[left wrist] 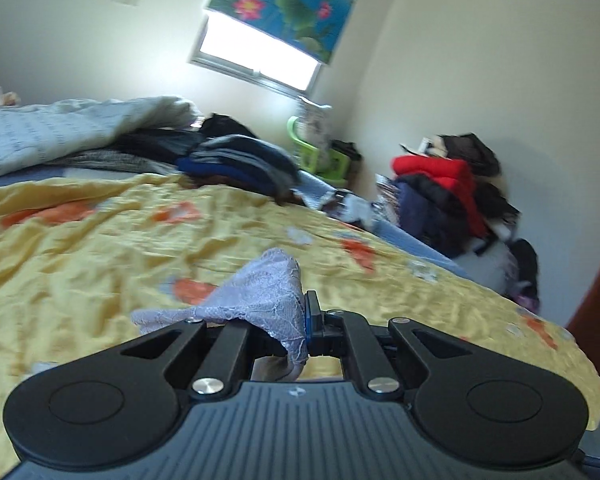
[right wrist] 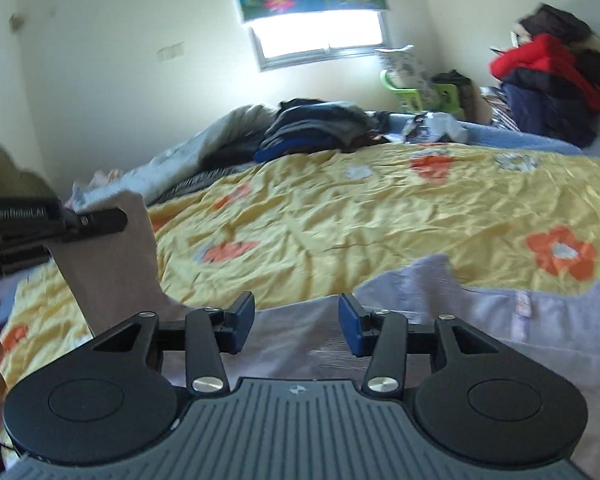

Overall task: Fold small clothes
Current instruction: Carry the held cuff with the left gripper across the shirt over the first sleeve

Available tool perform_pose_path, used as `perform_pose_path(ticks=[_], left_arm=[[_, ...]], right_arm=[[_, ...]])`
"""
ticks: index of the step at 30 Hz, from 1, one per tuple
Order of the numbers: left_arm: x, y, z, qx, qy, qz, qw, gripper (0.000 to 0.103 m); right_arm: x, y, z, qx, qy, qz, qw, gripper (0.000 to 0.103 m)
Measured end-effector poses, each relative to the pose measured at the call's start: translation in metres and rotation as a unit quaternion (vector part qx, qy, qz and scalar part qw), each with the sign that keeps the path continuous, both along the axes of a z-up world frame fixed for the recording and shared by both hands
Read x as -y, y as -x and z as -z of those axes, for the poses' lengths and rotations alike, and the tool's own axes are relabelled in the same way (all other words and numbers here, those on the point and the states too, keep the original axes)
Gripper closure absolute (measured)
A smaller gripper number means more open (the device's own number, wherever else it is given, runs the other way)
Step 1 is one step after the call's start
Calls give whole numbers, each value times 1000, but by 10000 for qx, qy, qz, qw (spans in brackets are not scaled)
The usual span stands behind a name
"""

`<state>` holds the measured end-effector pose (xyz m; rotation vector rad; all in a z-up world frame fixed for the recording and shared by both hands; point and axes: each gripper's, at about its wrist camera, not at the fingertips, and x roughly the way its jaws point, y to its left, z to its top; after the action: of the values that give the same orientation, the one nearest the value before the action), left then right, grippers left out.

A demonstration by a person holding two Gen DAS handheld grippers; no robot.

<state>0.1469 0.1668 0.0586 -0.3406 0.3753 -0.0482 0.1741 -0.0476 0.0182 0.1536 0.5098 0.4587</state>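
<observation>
A small pale lilac garment with lace trim lies partly on the yellow flowered bedspread [right wrist: 340,216]. My left gripper [left wrist: 305,320] is shut on its lace edge [left wrist: 260,292] and holds that part lifted above the bed. In the right wrist view the left gripper [right wrist: 100,220] shows at the far left, with the cloth [right wrist: 116,276] hanging from it. My right gripper [right wrist: 296,322] is open, its blue pads [right wrist: 350,330] just above the flat part of the garment [right wrist: 480,320], holding nothing.
A stack of dark folded clothes [left wrist: 236,160] and a pale quilt [left wrist: 60,128] lie at the far side of the bed. A green chair [left wrist: 320,148] and a pile of red and dark coats [left wrist: 444,192] stand beyond the bed by the wall.
</observation>
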Motion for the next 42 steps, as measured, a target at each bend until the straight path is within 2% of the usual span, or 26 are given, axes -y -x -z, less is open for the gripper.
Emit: perform_pose_path(ticks=[7,12,20,29,42], left_arm=[[85,-16,-6,68,-306,786,9964,96],[146,-24,-4,29,-492,1341,9897,96],[221,-24,11,-209,-668,1982,9777,96],[273,-16,21,-370,-816,2396,9667,96],[317,-13,28,-437,-1047,2707,9560,96]], right_arm=[[62,3,8,-171,-474,616,9968,54],[107,6,14,-253,-872,1025,9906,52],[161,20,28,-326,-1132,1482,9819,52],[199,34,34,-283,-1275,1796,9750,52],[228,45,40,-295,-1252,2188,9672,52]])
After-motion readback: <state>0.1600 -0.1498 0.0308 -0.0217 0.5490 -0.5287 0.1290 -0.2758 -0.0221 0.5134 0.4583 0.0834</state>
